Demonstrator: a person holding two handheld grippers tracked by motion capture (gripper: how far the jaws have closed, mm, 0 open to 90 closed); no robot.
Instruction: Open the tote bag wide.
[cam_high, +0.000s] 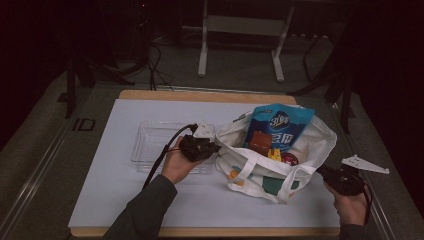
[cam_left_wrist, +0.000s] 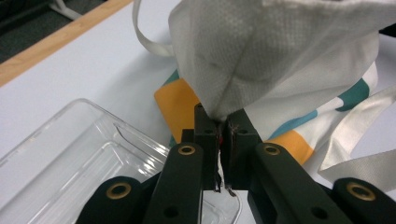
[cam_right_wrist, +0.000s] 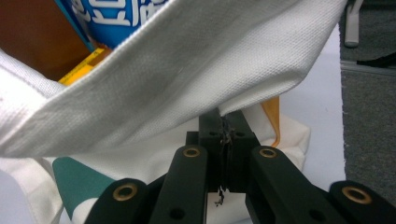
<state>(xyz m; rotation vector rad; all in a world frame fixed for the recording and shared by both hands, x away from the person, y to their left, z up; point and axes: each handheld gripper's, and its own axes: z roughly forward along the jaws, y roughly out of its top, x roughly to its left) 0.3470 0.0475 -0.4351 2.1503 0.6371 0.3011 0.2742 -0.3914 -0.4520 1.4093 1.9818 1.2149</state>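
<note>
A white cloth tote bag (cam_high: 260, 172) with teal and orange patches stands open on the white table cover. A blue snack bag (cam_high: 281, 124), a brown packet (cam_high: 260, 142) and small yellow and red items stick out of it. My left gripper (cam_high: 216, 148) is shut on the bag's left rim; in the left gripper view its jaws (cam_left_wrist: 223, 122) pinch a fold of the white cloth (cam_left_wrist: 280, 56). My right gripper (cam_high: 320, 171) is shut on the bag's right rim, and its jaws (cam_right_wrist: 225, 122) clamp the cloth edge (cam_right_wrist: 187, 79), with the blue snack bag (cam_right_wrist: 116, 14) behind it.
A clear plastic tray (cam_high: 150, 142) lies left of the bag, under my left hand; its corner (cam_left_wrist: 84, 154) is close to the left jaws. The wooden table edge (cam_high: 205, 96) runs along the back. Dark floor and a white frame stand beyond.
</note>
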